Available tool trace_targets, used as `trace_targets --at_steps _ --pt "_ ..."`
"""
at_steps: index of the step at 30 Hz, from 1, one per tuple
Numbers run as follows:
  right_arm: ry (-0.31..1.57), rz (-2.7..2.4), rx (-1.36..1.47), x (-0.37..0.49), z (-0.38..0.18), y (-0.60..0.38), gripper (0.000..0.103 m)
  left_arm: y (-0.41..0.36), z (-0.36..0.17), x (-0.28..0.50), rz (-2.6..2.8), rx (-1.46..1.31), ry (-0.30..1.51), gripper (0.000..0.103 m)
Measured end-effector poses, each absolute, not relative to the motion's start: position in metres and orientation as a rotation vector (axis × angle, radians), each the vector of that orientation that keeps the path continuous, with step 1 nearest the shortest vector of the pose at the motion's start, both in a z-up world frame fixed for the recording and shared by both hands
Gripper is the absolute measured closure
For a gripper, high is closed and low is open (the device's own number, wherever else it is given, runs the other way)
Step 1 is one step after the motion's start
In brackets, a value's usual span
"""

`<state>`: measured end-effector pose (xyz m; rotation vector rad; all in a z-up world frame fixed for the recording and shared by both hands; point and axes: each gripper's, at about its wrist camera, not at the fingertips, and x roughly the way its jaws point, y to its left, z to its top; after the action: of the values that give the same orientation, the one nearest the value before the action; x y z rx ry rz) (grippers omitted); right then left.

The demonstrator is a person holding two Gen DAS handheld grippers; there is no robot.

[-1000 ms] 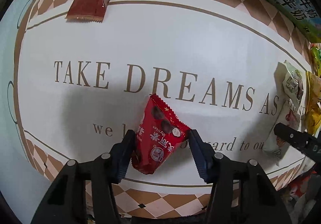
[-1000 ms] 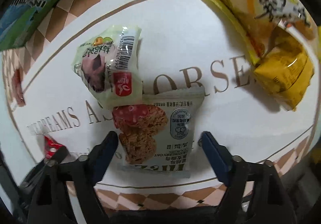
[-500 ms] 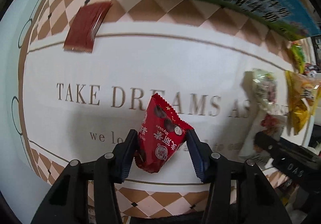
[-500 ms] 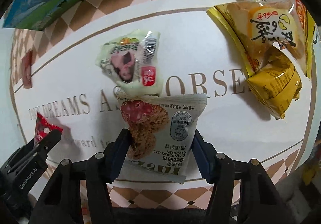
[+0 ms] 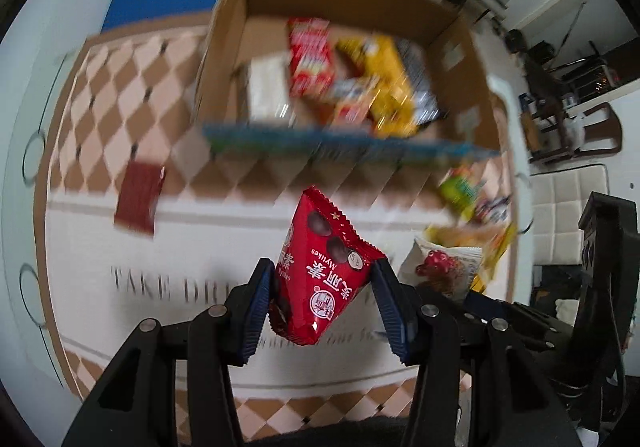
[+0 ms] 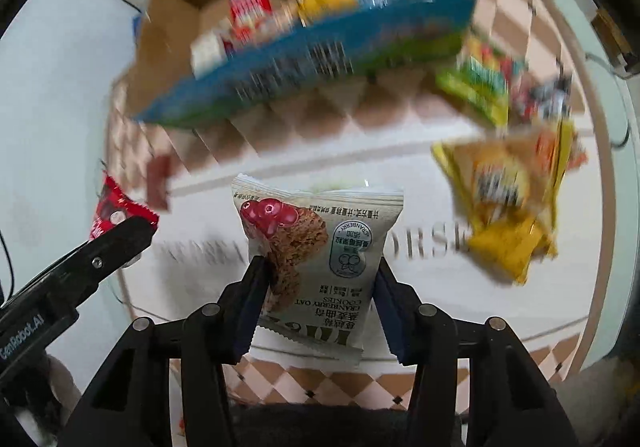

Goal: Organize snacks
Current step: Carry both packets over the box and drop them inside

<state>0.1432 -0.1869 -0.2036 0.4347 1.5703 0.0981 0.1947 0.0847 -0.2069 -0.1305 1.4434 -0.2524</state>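
Observation:
My left gripper point(image 5: 322, 279) is shut on a red chocolate packet point(image 5: 320, 267) and holds it above the printed tablecloth. My right gripper point(image 6: 318, 275) is shut on a white cranberry oat cookie packet point(image 6: 320, 247), also lifted off the table. The open cardboard box point(image 5: 224, 47) stands ahead, with several snack packs inside. In the right wrist view the box point(image 6: 160, 67) is at the upper left, and the red packet point(image 6: 112, 207) shows at the left in the other gripper. In the left wrist view the cookie packet point(image 5: 444, 267) shows at the right.
A dark red flat packet point(image 5: 138, 199) lies on the cloth at the left. Yellow snack bags point(image 6: 504, 203) and green packs point(image 6: 476, 87) lie at the right. The box's blue flap point(image 6: 304, 59) faces me. Chairs and clutter stand beyond the table.
Both grippers closed on their packets and lifted them off the cloth. Both views have tilted up, and the cardboard box has come into sight.

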Motion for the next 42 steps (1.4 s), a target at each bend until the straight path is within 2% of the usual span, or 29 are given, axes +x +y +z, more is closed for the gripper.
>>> trace_targets --at_steps 6,12,17,22,30,31,32,37,42 --pt "1.463 0.122 0.519 0.213 -0.164 -0.215 0.05 0.069 -0.186 0.259 -0.265 -0.138 1.396 0.055" --pt "1.388 0.107 0.604 0.288 -0.148 -0.228 0.051 0.059 -0.189 0.329 -0.245 -0.129 1.399 0.055" --pt "1.356 0.013 0.567 0.365 -0.156 -0.249 0.051 0.053 -0.211 0.398 -0.194 -0.093 1.425 0.055" --pt "1.388 -0.093 0.478 0.429 -0.187 -0.265 0.051 0.053 -0.247 0.447 -0.158 -0.054 1.49 0.055" --pt "1.474 -0.148 0.365 0.474 -0.232 -0.264 0.05 0.052 -0.289 0.477 -0.141 -0.048 1.603 0.05" --pt "1.487 -0.146 0.366 0.476 -0.236 -0.264 0.039 0.053 -0.292 0.478 -0.149 -0.059 1.616 0.037" --pt "1.495 -0.147 0.361 0.478 -0.238 -0.263 0.02 0.052 -0.293 0.479 -0.143 -0.052 1.616 0.025" --pt "1.503 -0.119 0.292 0.478 -0.24 -0.252 0.012 0.05 -0.286 0.475 -0.154 -0.054 1.577 0.016" --pt "1.514 -0.083 0.243 0.47 -0.235 -0.242 0.011 0.05 -0.277 0.469 -0.158 -0.055 1.562 0.015"
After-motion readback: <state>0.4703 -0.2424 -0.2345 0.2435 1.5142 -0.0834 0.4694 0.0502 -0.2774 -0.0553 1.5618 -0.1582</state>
